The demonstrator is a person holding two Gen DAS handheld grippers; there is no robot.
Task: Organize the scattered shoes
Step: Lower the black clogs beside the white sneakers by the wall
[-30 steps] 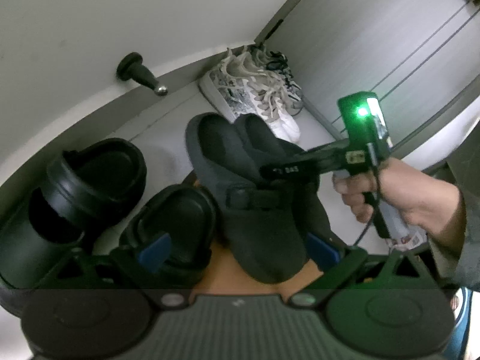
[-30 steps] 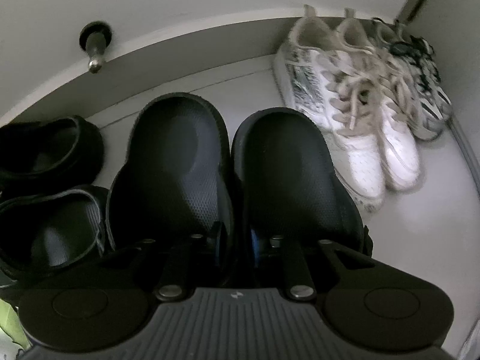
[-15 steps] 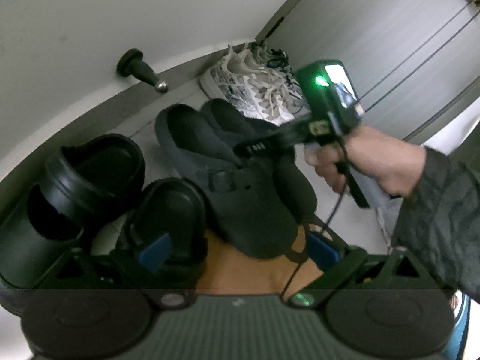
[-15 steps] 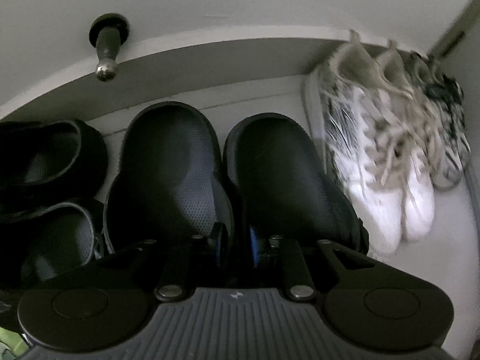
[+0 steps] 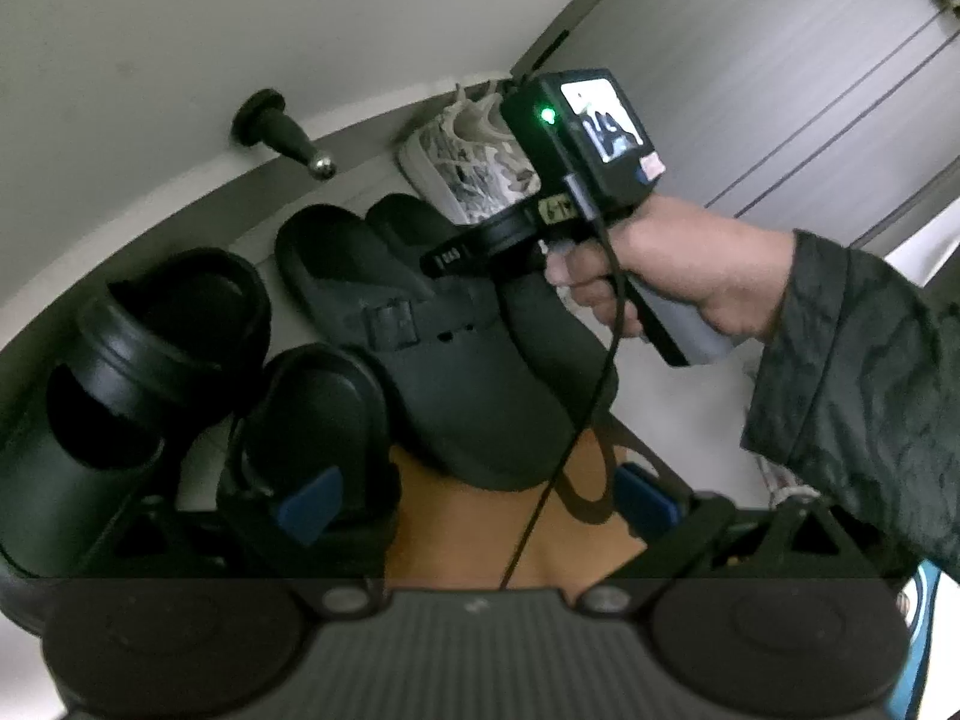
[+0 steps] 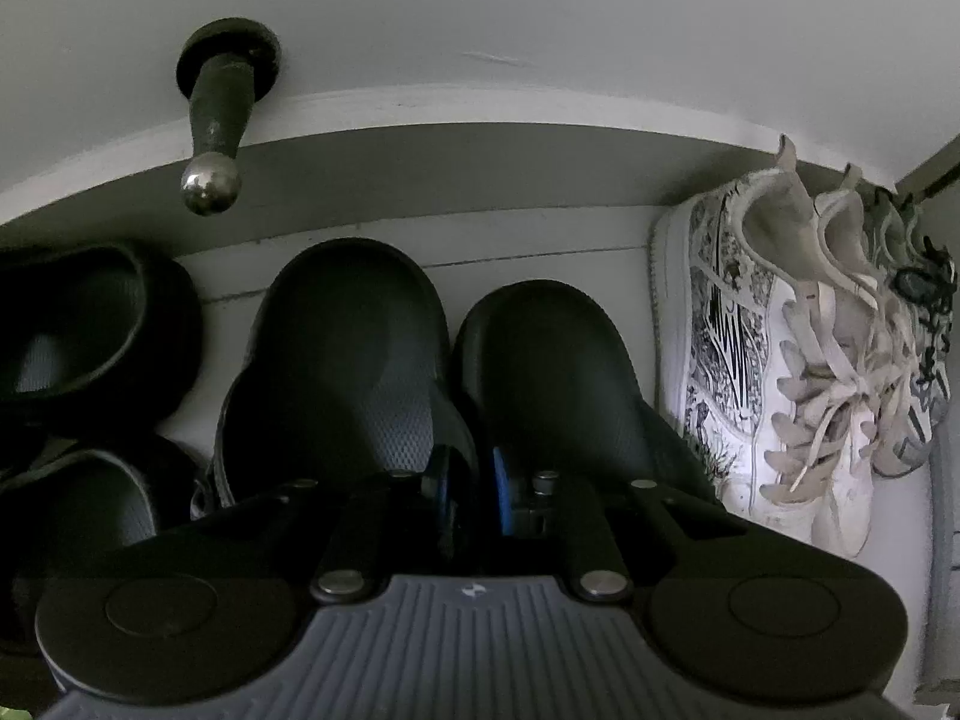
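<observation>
- Right wrist view: right hand-held gripper point(image 6: 471, 489) points steeply down, jaws clamped on the adjoining inner walls of two clogs point(image 6: 342, 360).
- Clogs' heels sit just short of the baseboard point(image 6: 480, 174); sandals point(image 6: 78, 324) left, sneakers point(image 6: 750, 360) right, narrow gaps.
- Left hand-held gripper point(image 5: 468, 504) has its jaws apart, empty, near the sandals.
</observation>
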